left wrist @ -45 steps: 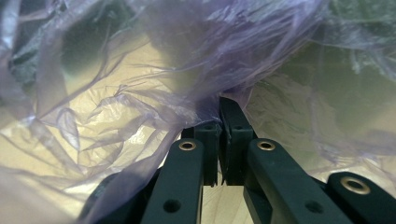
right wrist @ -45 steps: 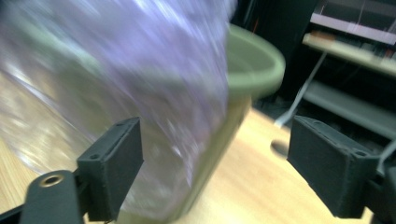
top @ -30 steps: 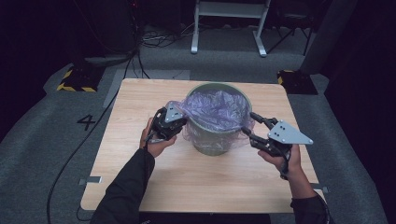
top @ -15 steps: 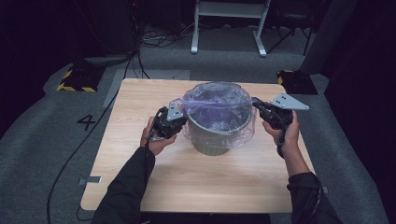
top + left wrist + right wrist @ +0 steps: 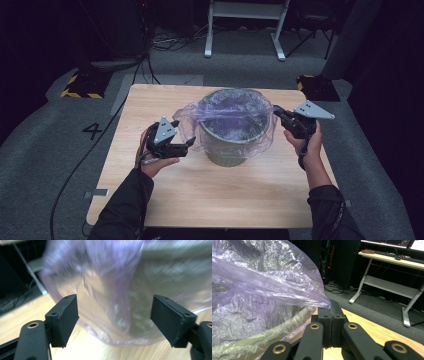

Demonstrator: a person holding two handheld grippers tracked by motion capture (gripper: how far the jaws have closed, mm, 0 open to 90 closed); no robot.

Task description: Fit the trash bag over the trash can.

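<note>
1. purple bag [image 5: 227, 117] – a thin, see-through liner sitting in the green bin [image 5: 231, 145], its rim folded out over the bin's edge and hanging down the sides; the bin stands near the middle of the wooden table [image 5: 200, 195].
2. right gripper [image 5: 281, 116] – its jaws are pressed together on the bag's edge at the bin's right side, pulling the plastic taut into a point; the right gripper view shows the film [image 5: 262, 287] caught between the pads.
3. left gripper [image 5: 189, 145] – its jaws have just been opening and now stand spread, just beside the bin's left side; in the left gripper view the loose bag [image 5: 112, 302] hangs ahead of the pads, untouched.
4. beyond the table lies grey floor [image 5: 60, 150] with a white frame stand [image 5: 245, 30].
</note>
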